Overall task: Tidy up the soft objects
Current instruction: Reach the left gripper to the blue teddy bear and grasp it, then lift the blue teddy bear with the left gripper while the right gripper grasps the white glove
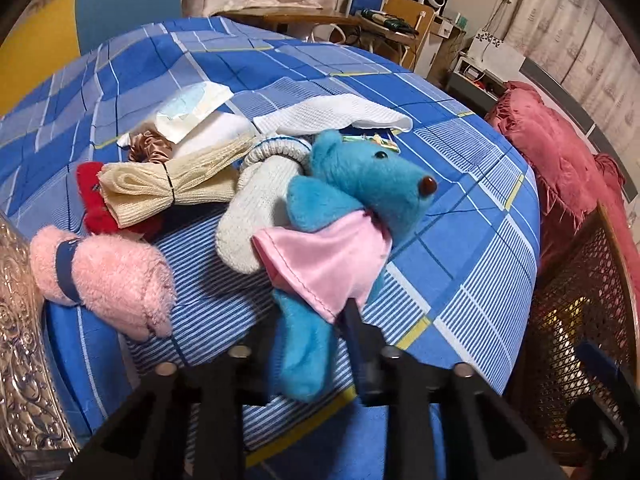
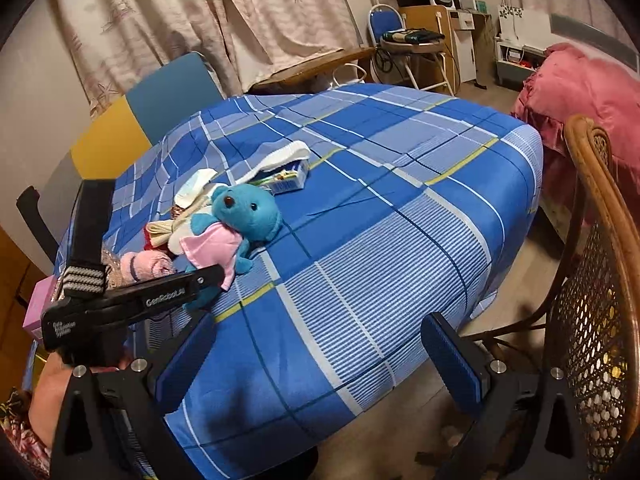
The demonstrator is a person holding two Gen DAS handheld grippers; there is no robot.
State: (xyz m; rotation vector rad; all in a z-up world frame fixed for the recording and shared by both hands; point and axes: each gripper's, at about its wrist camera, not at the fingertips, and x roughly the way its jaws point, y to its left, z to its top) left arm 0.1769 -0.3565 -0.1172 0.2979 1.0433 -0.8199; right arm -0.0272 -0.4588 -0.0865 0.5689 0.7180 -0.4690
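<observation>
Pale patterned curtains (image 2: 208, 12); blue folding chair (image 2: 385, 24); cane chair (image 2: 592, 280); beige floor (image 2: 532, 256)

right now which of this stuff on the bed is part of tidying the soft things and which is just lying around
Part of the job:
- blue teddy, its pink dress pinched in the left tongs
- pink fluffy roll
- grey knit sock
- cream cloth bundle
- white cloth

Just lying about:
- small carton
- wicker chair
- right tongs, open and empty
</observation>
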